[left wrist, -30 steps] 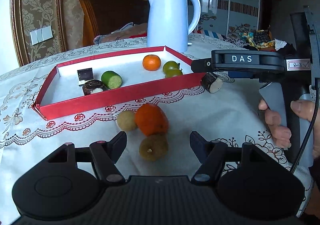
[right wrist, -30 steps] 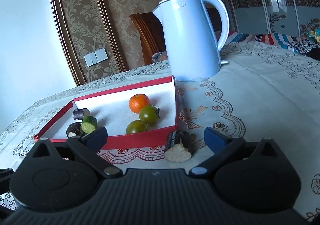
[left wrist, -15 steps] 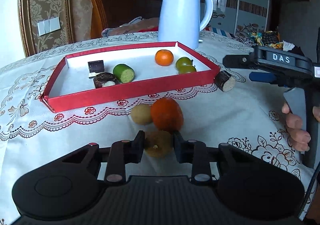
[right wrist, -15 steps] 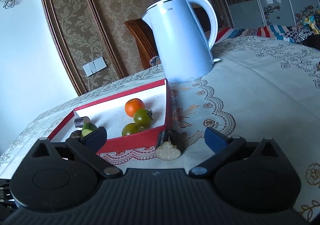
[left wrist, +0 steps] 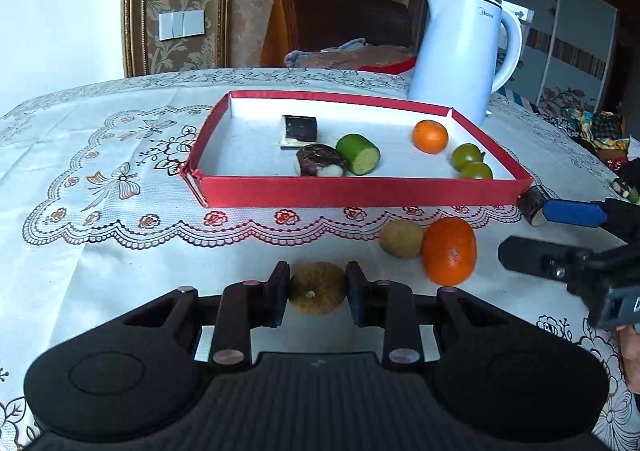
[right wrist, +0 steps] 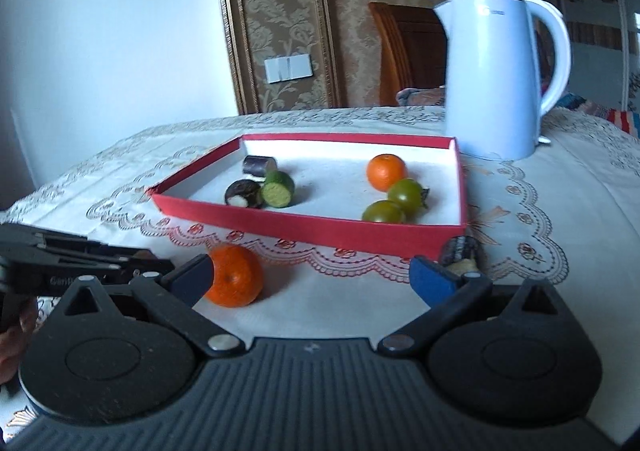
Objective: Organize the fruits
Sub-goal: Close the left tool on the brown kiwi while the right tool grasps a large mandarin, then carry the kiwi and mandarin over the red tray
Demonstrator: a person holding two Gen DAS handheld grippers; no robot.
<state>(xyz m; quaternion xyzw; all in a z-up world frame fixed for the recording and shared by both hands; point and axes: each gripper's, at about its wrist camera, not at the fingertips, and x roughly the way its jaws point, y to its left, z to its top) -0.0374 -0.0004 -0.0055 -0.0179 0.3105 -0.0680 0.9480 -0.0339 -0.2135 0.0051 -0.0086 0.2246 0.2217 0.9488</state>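
Between the fingers of the left claw [left wrist: 317, 295], in the left wrist view, sits a brown kiwi [left wrist: 317, 292], pinched on both sides and close to the cloth; whether it is lifted is unclear. Ahead and to the right lie a second kiwi [left wrist: 401, 238] and an orange [left wrist: 449, 251], touching each other. Further ahead is the red tray [left wrist: 360, 191], which holds dark and green cut pieces at its left and a small orange and two green tomatoes at its right. The right claw [left wrist: 532, 235] enters from the right, near a dark cut piece [left wrist: 534, 205] at the tray's corner.

In the right wrist view, the right claw [right wrist: 312, 277] is spread wide and holds nothing. The orange [right wrist: 233, 275] rests just inside its left finger [right wrist: 192, 278]; the dark piece [right wrist: 459, 251] lies just beyond its right finger [right wrist: 434, 278]. A white kettle [right wrist: 496, 79] stands behind the tray [right wrist: 320, 226].

The step in hand looks like carrying the kiwi to the tray. To do it well, keep the squeeze gentle, lift clear of the near wall, and set it down at the right side with the other fruit.
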